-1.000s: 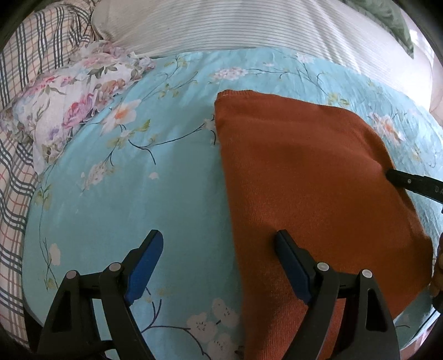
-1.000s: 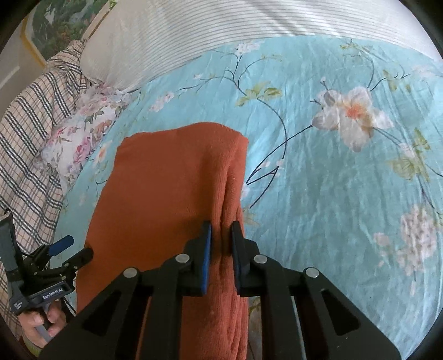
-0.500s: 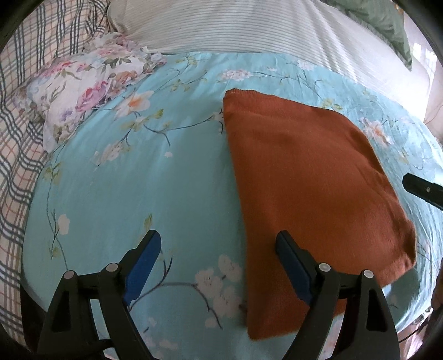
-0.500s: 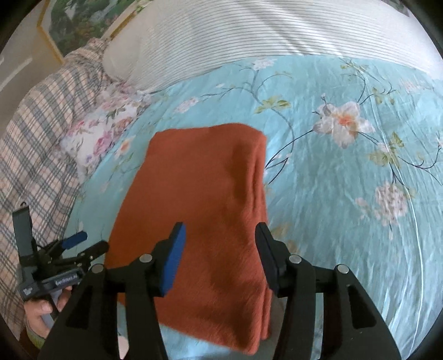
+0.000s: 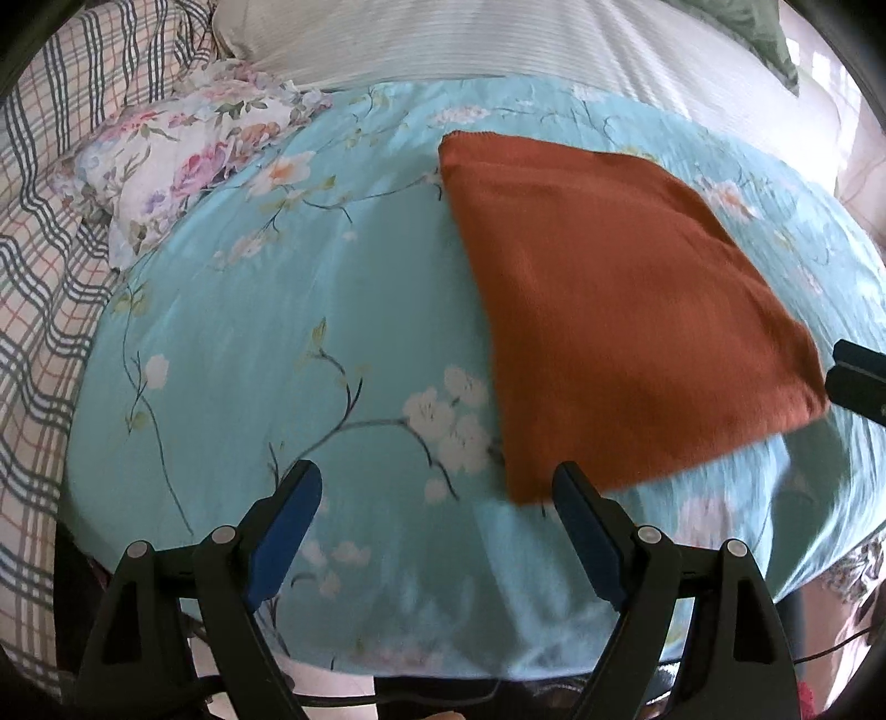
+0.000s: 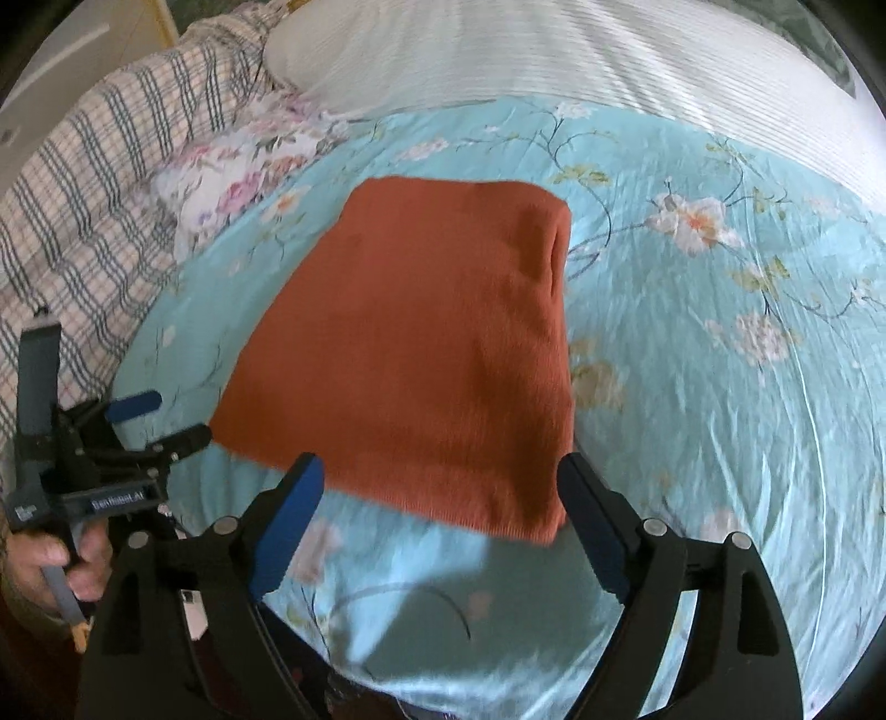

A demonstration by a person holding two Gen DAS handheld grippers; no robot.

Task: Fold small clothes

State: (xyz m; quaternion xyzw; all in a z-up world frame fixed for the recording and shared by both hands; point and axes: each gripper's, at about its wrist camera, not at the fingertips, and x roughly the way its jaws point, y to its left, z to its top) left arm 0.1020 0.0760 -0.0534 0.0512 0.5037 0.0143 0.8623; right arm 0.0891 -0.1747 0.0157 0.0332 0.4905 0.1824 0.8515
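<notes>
A rust-orange knit garment [image 5: 609, 310] lies folded flat in a rough rectangle on the light blue floral bedspread [image 5: 277, 343]. It also shows in the right wrist view [image 6: 432, 343], with a thick folded edge on its right side. My left gripper [image 5: 437, 509] is open and empty, held above the bed just short of the garment's near left corner. My right gripper [image 6: 440, 498] is open and empty, above the garment's near edge. The left gripper also appears at the left of the right wrist view [image 6: 160, 415].
A white striped pillow [image 5: 470, 39] lies at the head of the bed. A floral pillow [image 5: 183, 160] and a plaid blanket [image 5: 39, 232] lie on the left. The bed's near edge [image 5: 443, 664] runs just below the grippers.
My right gripper has let go of the garment's right edge and opened wide. Both grippers have pulled back toward the bed's near edge. The garment stays folded flat.
</notes>
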